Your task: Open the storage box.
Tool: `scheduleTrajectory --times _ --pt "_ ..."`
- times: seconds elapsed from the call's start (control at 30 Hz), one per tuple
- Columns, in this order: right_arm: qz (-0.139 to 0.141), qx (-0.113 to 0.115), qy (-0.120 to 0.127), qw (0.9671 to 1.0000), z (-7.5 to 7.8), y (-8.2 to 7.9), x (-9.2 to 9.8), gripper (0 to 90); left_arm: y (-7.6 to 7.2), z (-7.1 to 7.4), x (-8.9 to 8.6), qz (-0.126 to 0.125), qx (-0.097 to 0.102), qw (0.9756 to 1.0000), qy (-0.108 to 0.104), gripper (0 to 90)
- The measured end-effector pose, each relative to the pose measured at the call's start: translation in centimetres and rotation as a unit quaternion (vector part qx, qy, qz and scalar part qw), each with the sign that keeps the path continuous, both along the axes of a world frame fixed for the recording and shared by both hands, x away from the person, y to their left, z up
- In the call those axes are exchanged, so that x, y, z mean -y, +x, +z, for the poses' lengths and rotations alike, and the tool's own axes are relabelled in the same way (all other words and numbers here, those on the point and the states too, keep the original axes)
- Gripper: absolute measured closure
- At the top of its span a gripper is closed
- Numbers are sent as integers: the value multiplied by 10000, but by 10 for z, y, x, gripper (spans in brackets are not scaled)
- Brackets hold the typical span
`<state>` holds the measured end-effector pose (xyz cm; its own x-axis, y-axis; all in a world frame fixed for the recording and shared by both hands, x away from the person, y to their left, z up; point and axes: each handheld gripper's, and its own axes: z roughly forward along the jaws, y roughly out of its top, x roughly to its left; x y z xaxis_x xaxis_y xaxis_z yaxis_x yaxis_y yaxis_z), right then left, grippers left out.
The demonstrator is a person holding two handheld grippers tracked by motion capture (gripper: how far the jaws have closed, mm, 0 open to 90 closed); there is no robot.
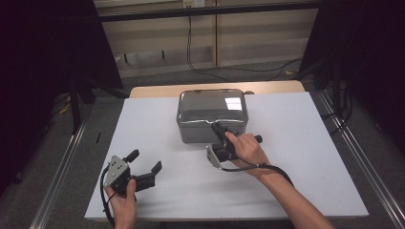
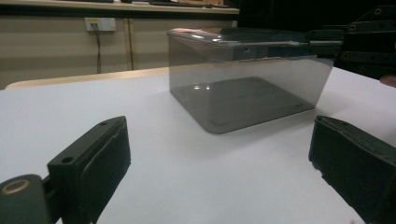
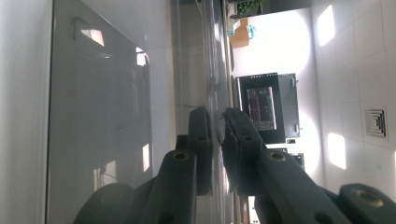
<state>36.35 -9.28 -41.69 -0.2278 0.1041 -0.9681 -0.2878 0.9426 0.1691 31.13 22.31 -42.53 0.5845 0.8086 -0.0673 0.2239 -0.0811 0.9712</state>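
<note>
Gripping the front edge of the lid [image 1: 211, 106] of a smoky translucent box [image 1: 210, 130], the right gripper [image 1: 218, 129] is turned on its side, its jaws nearly closed with the thin lid rim pinched between them; that sideways roll seems chosen so the jaws can straddle the flat rim edge-on, probably to lift or reseat the lid. The box sits toward the far middle of the white table [image 1: 296, 157], well clear of the edges. The left gripper [image 1: 144, 163] rests low near the front left of the table, jaws spread wide and holding nothing, likely parked out of the way. Its own camera looks across the tabletop at the box, showing that the container appears empty and that the right gripper reaches the lid rim from the side, which the high view cannot confirm. The right gripper view shows the near-shut pads [image 3: 201, 140] flanking the rim.
</note>
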Motion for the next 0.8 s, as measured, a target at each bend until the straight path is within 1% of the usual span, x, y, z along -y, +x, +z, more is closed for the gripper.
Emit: scheduleTrajectory --times 0.07,0.1,0.2,0.27,0.3,0.33,0.4,0.43,0.47,0.53,0.57,0.6,0.67,0.73,0.8 --pt "4 -7 4 10000 0 0 0 820 4 1 3 -52 48 10000 -60 50" --pt "11 -9 -7 10000 0 0 0 819 6 2 5 -73 48 10000 -18 46" --pt "9 -17 24 10000 0 1 0 816 12 1 7 -314 33 9994 -160 42" --pt "5 0 29 10000 0 1 0 816 17 1 9 -272 98 9996 -80 37" --pt "-2 -6 21 10000 1 1 0 815 20 1 10 -287 133 9995 -94 39" --pt "-2 -6 21 10000 1 1 0 815 24 2 11 -295 151 9994 -57 39" --pt "-11 -11 43 10000 1 2 1 814 31 2 13 -267 188 9994 -86 40" --pt "-28 -46 109 9999 2 2 1 812 35 2 14 -305 171 9994 -72 38" --pt "-28 -46 109 9999 2 2 1 812 38 2 15 -304 181 9993 -91 38" --pt "-10 -37 92 10000 2 3 1 813 43 2 18 -352 166 9992 -32 32" --pt "-16 -31 87 10000 2 2 1 814 45 3 19 -392 190 9991 10 36" --pt "-17 -36 101 9999 3 2 1 813 47 2 20 -386 207 9990 -6 40" --pt "-8 -29 105 9999 3 3 2 814 51 2 22 -398 176 9991 1 41" --pt "2 -10 88 10000 4 3 2 816 57 3 24 -432 185 9989 39 45" --pt "-8 -11 116 9999 5 3 1 816 63 4 27 -489 117 9987 99 66"
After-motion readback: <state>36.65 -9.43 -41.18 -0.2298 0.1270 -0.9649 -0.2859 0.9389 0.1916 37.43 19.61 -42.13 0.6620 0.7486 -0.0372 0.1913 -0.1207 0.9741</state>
